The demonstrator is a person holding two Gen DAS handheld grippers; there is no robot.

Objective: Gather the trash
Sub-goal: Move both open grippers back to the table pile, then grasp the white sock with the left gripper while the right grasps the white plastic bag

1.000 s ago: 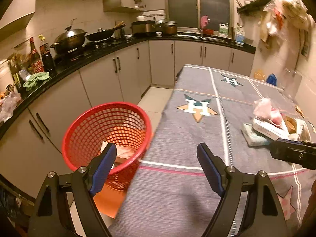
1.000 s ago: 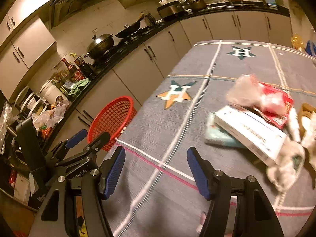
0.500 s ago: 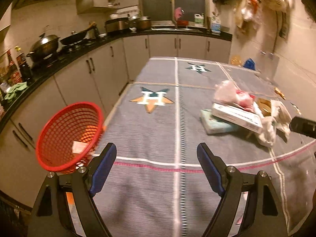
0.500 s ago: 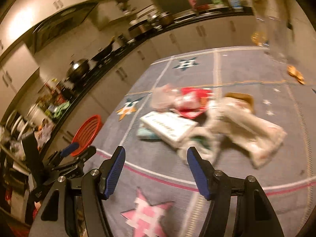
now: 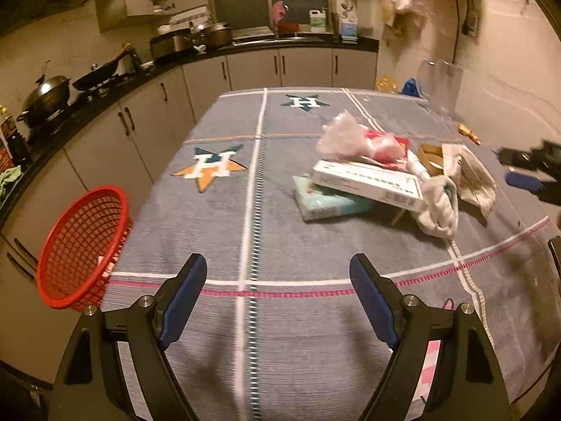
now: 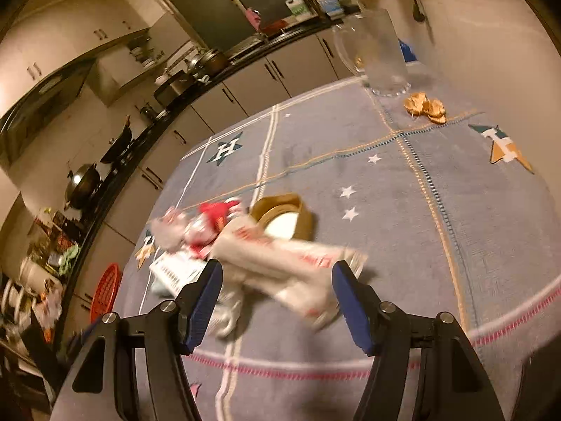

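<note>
A trash pile lies on the grey tablecloth [image 5: 266, 217]: a white box [image 5: 364, 184] on a teal packet [image 5: 329, 203], a clear plastic bag [image 5: 347, 137] with a red wrapper, a brown ring [image 5: 431, 154] and a crumpled white paper bag [image 5: 473, 175]. My left gripper [image 5: 278, 280] hangs open over bare cloth, short of the pile. My right gripper [image 6: 278, 280] is open just above the white paper bag [image 6: 291, 266], which shows between its fingers untouched. The brown ring [image 6: 284, 217] and red wrapper [image 6: 214, 214] lie beyond. A red basket [image 5: 80, 245] stands off the table's left edge.
A glass jug [image 6: 378, 56] and orange scraps [image 6: 424, 107] sit at the table's far side near the wall. Kitchen cabinets and a counter with a wok [image 5: 45, 100] run along the left. The right gripper's tip [image 5: 526, 172] shows at the left view's right edge.
Both views have swung right, away from the red basket and toward the trash pile. The right gripper has come over the white paper bag. Both jaws stayed open.
</note>
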